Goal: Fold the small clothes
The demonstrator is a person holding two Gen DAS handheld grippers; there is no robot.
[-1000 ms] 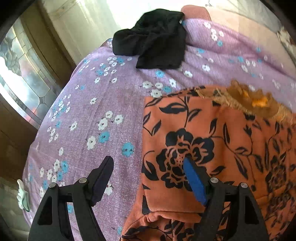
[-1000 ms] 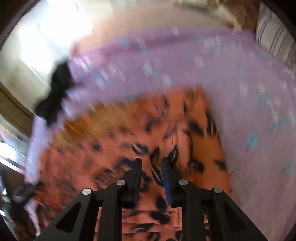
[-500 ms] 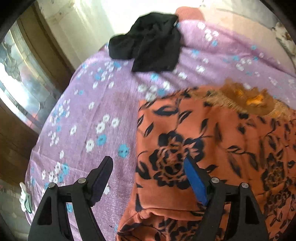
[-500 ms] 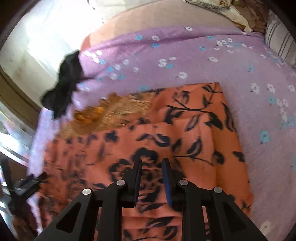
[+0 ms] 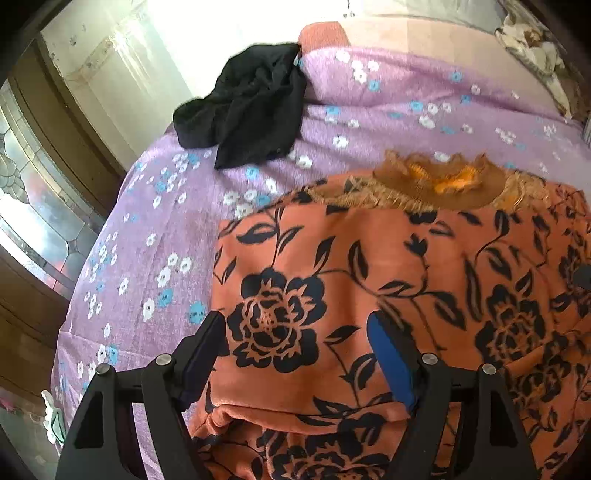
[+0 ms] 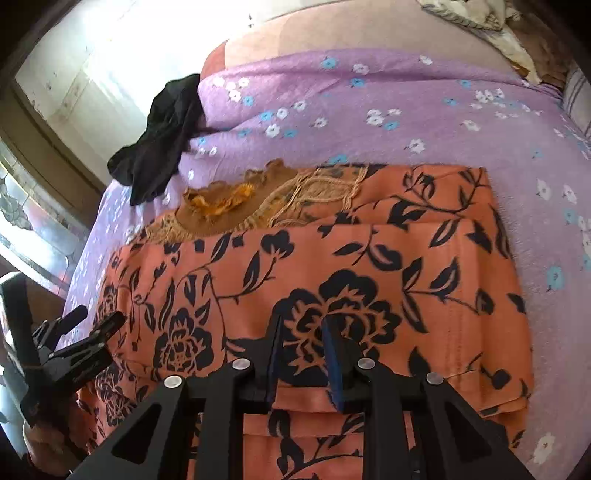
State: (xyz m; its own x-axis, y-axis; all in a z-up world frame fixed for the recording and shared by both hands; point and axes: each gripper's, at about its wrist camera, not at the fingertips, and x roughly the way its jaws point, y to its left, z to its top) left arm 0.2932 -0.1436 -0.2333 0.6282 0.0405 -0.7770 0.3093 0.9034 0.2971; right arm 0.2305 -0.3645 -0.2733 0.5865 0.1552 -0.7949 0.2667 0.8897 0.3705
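Observation:
An orange garment with black flowers (image 5: 388, 280) lies folded on the purple floral bedsheet (image 5: 155, 229); its lace neckline (image 5: 436, 181) points away from me. It also shows in the right wrist view (image 6: 332, 266). My left gripper (image 5: 295, 343) is open, its fingers astride the garment's left near corner, above the cloth. My right gripper (image 6: 301, 343) has its jaws a narrow gap apart over the garment's near fold; no cloth shows pinched between them. The left gripper also shows at the left in the right wrist view (image 6: 92, 325).
A crumpled black garment (image 5: 247, 110) lies at the far left of the bed, also seen in the right wrist view (image 6: 162, 140). A wooden door with stained glass (image 5: 26, 206) stands left of the bed. Pillows and bedding (image 6: 476, 18) lie at the far right.
The right gripper swung from a blurred pass to steady over the garment's near fold. The left gripper shifted slightly right, so the garment sits more between its fingers. Jaw openings look unchanged.

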